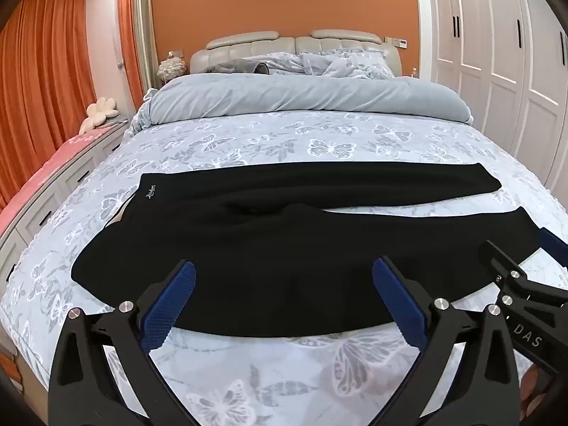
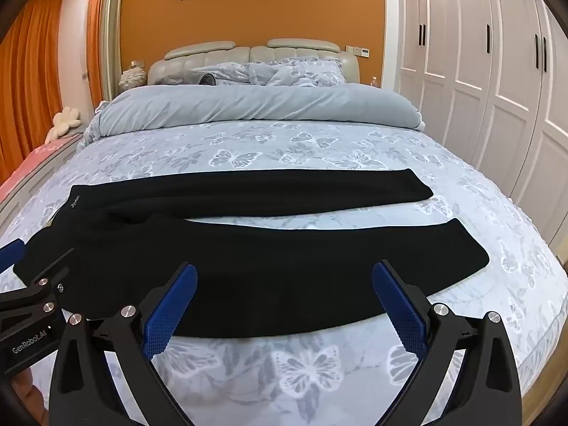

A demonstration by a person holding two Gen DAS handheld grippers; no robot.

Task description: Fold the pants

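**Mia:** Looking at the bed [image 1: 269, 135], I see the black pants [image 1: 284, 248] lying flat across the butterfly sheet. Are they folded yet?

**Ben:** No, I think nothing is folded yet. Both legs are spread out long. The far leg [image 2: 284, 191] and the near leg [image 2: 319, 259] lie side by side with a strip of sheet showing between them. The waist end with the little white logo [image 1: 153, 191] is on the left.

**Mia:** What are the claws doing?

**Ben:** The left gripper [image 1: 284, 277] is wide open. Its blue pads [image 1: 167, 309] are far apart and hold nothing. It hangs over the near edge of the pants, close to the waist end. The right gripper [image 2: 284, 280] is wide open too, over the near leg.

**Mia:** So what is left?

**Ben:** All of it, I guess. One leg has to go over the other. Then the long shape has to be folded shorter.
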